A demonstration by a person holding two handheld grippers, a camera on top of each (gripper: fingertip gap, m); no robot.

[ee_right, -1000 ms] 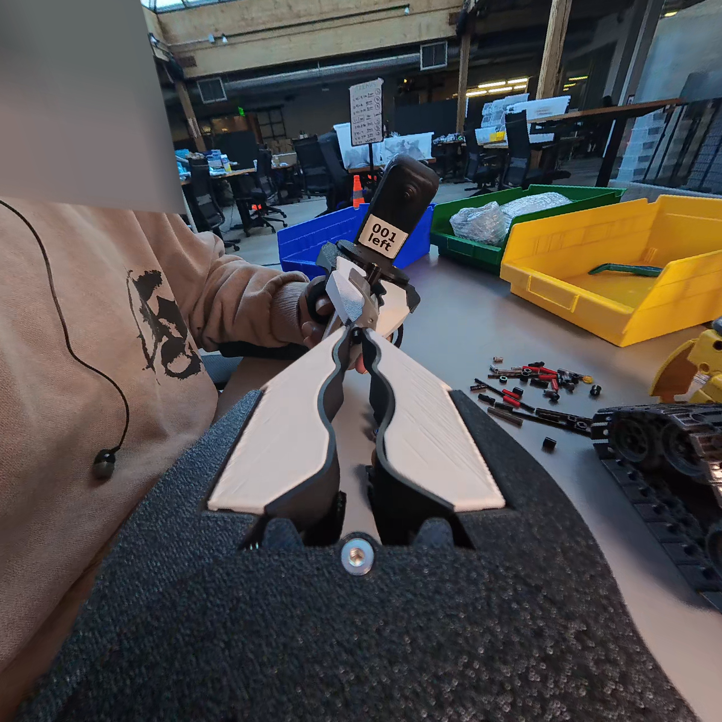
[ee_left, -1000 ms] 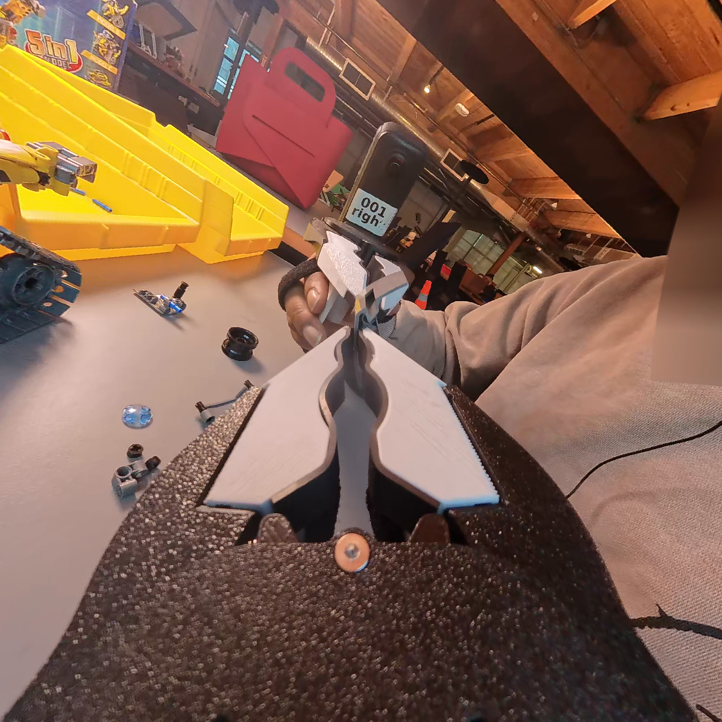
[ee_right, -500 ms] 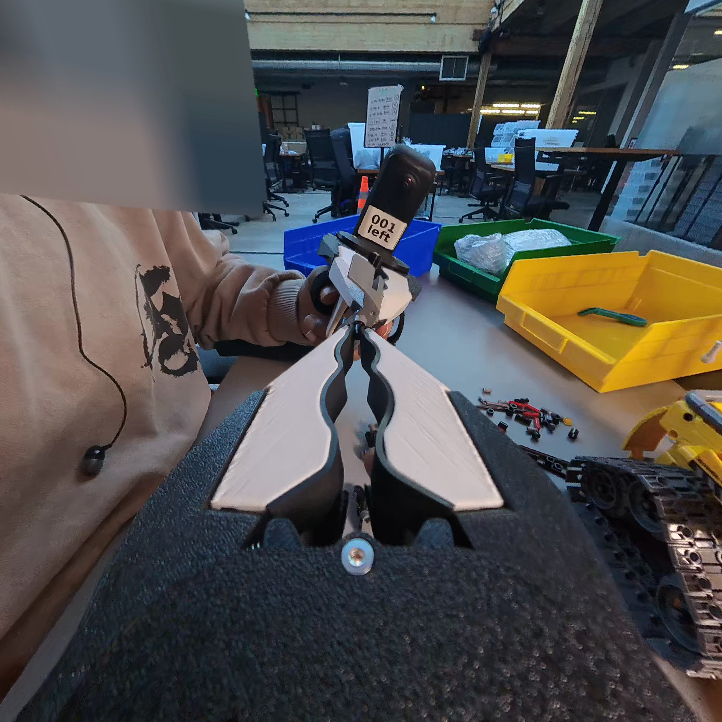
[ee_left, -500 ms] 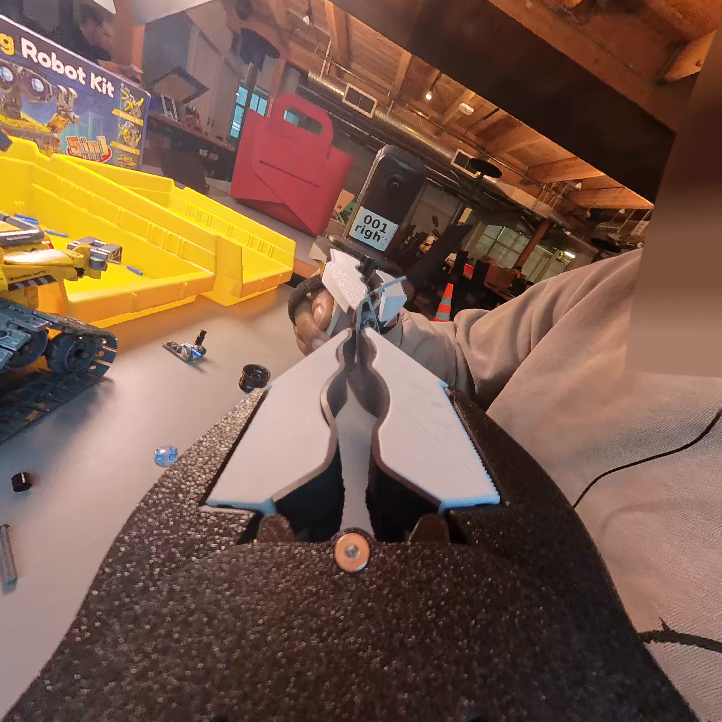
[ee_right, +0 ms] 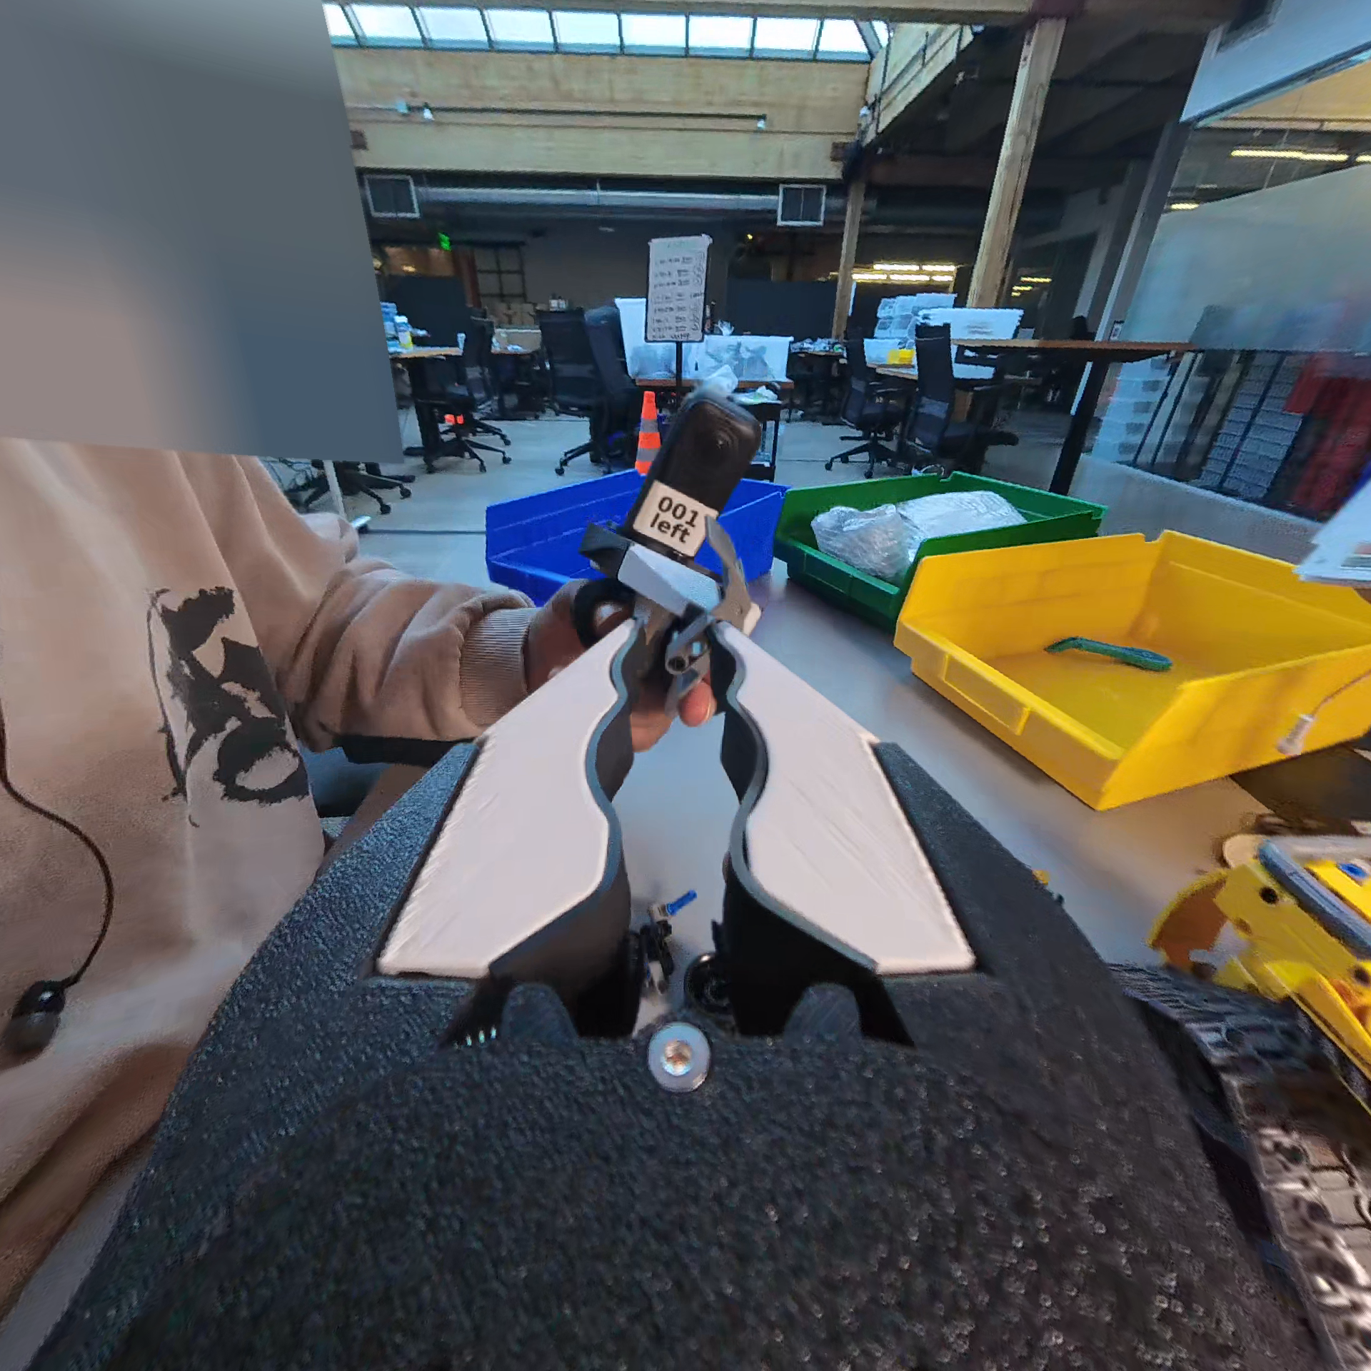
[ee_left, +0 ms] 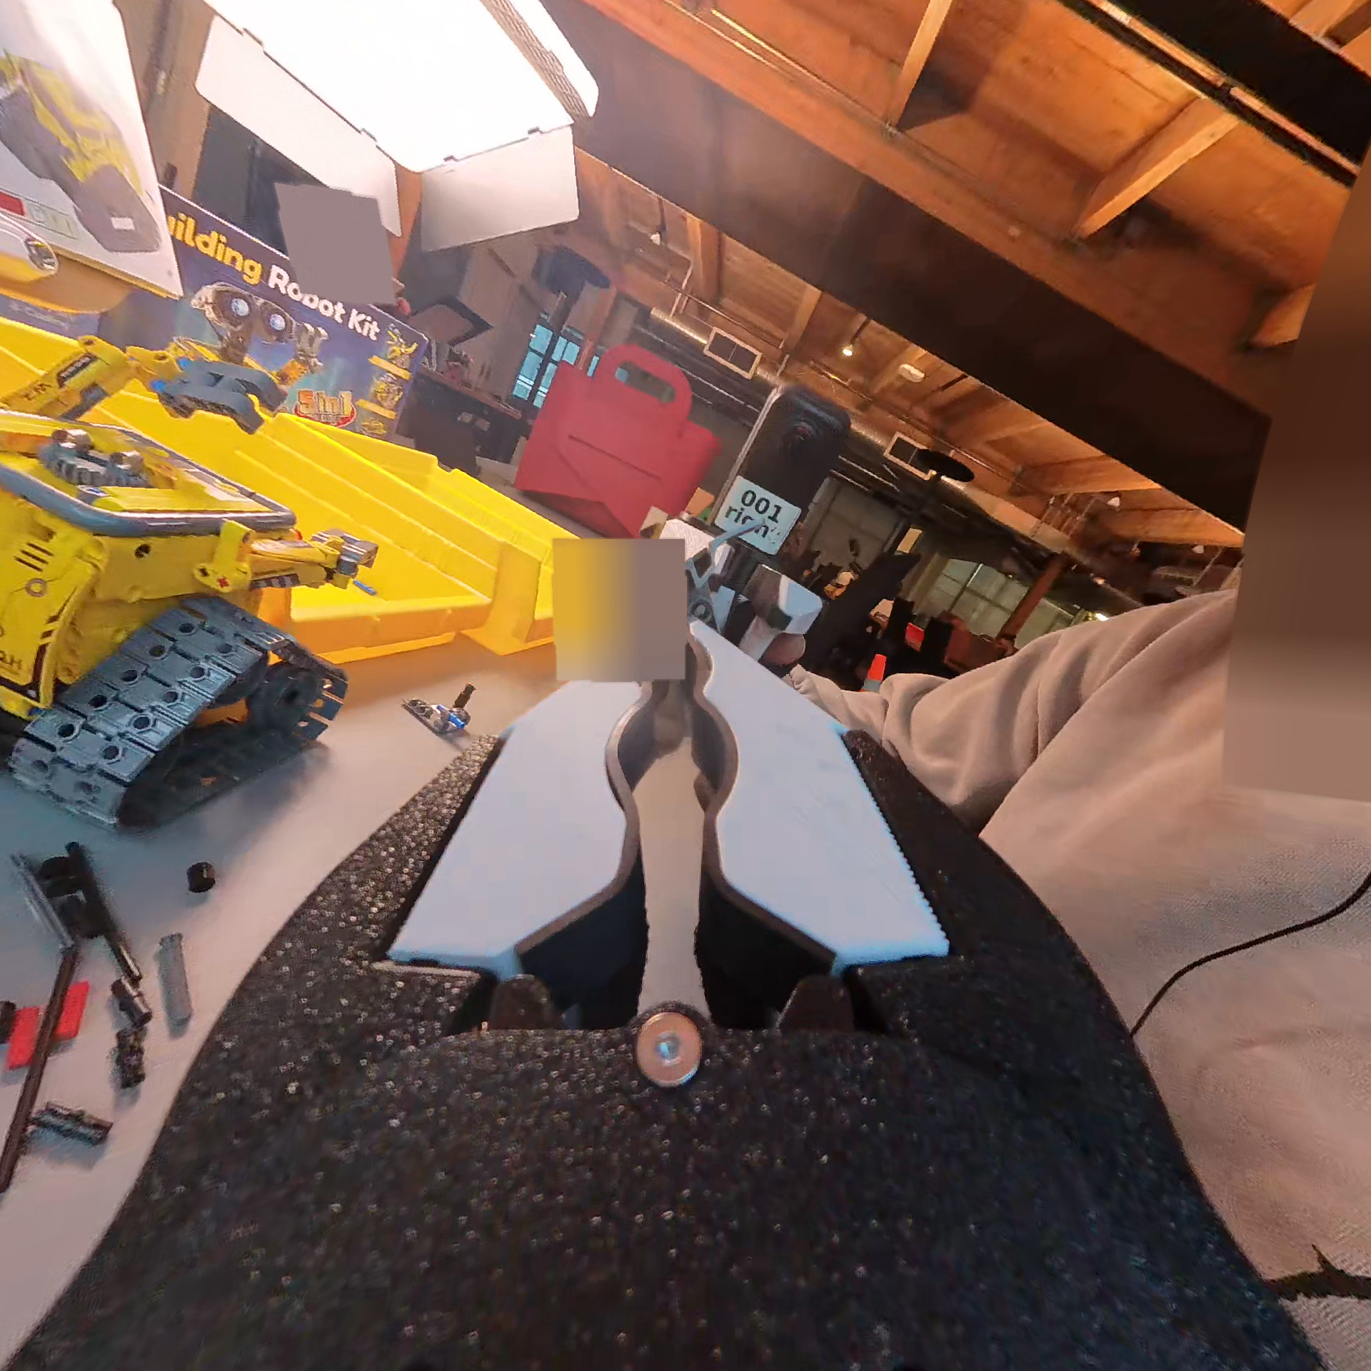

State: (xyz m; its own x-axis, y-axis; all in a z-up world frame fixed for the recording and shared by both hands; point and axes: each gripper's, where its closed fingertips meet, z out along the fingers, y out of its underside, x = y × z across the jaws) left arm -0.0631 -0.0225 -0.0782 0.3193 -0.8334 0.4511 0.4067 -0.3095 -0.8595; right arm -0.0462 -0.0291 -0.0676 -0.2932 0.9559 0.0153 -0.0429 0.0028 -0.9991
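**A:** Left side first?

**B:** Left claw [ee_left: 691, 659]: tips together, looks pinched on the small grey piece [ee_right: 686, 653], tho a mosaic patch hides part of the tip in its own view. Left of it & lower: loose bits [ee_left: 96, 964] in black, grey & red on the grey table [ee_left: 297, 816]. Beyond those, a yellow tracked toy robot [ee_left: 111, 593]. Ahead-left is a yellow tray [ee_left: 415, 519], and ahead a red bag [ee_left: 608, 445].

**A:** And the right?

**B:** Right claw [ee_right: 676, 638]: jaws apart, w/ the piece sitting between the tips. Can't tell if the pads touch it. The two claws meet tip to tip, up off the table. Beige sleeve [ee_right: 408, 668] to its left. Ahead are a blue bin [ee_right: 549, 534] & a green bin [ee_right: 927, 504], and to its right a yellow bin [ee_right: 1113, 742].

**A:** What does the piece look like?

**B:** Tiny, grey, angular, prob. plastic, w/ a round hole at one end. The rest is hidden by the fingers.

**A:** How will it handle?

**B:** I'd judge v. light, stiff & smooth, so prone to twist or pop out of a pinch. Best hold: flat faces near the middle, pads square on, gentle squeeze. Keep off the hole end.
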